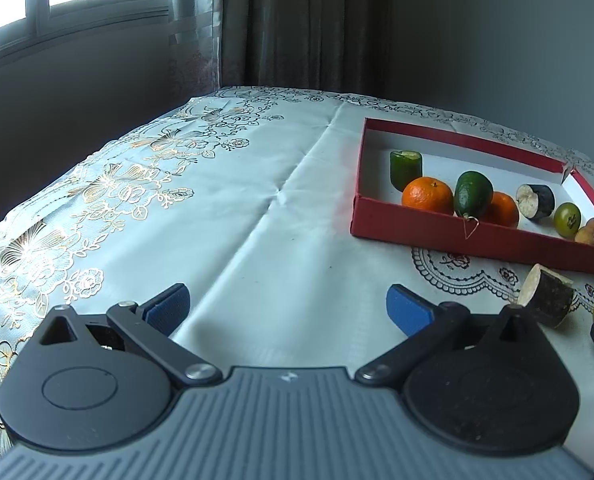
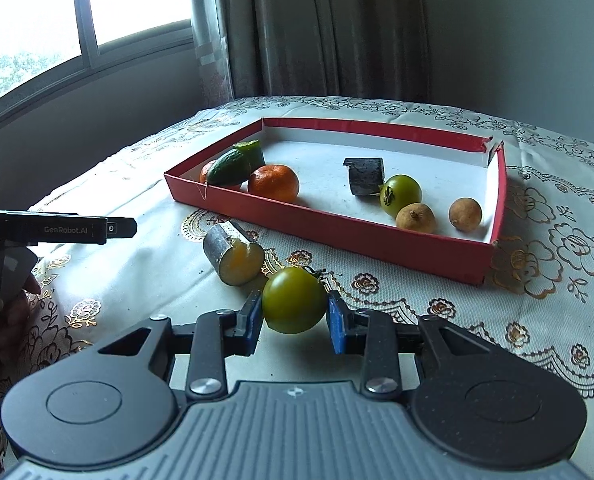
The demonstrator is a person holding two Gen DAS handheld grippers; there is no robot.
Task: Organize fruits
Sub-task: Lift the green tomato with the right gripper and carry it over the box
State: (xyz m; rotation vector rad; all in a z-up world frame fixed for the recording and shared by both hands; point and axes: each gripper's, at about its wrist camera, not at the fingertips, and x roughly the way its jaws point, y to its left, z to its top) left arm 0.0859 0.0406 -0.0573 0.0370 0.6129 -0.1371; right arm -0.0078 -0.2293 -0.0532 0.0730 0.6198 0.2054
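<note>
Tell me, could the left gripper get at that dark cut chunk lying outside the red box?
Probably yes. The left gripper is open and empty, the dark cut chunk lies on the tablecloth just to its right, and nothing sits between them.

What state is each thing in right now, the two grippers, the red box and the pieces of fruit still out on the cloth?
Right gripper: jaws shut on the green tomato.
Left gripper: jaws open, nothing between them.
Red box: open-topped, partly filled with fruit.
Dark cut piece: lying on its side on the tablecloth, outside the box.
Green tomato in box: resting upright beside the dark chunk.
</note>
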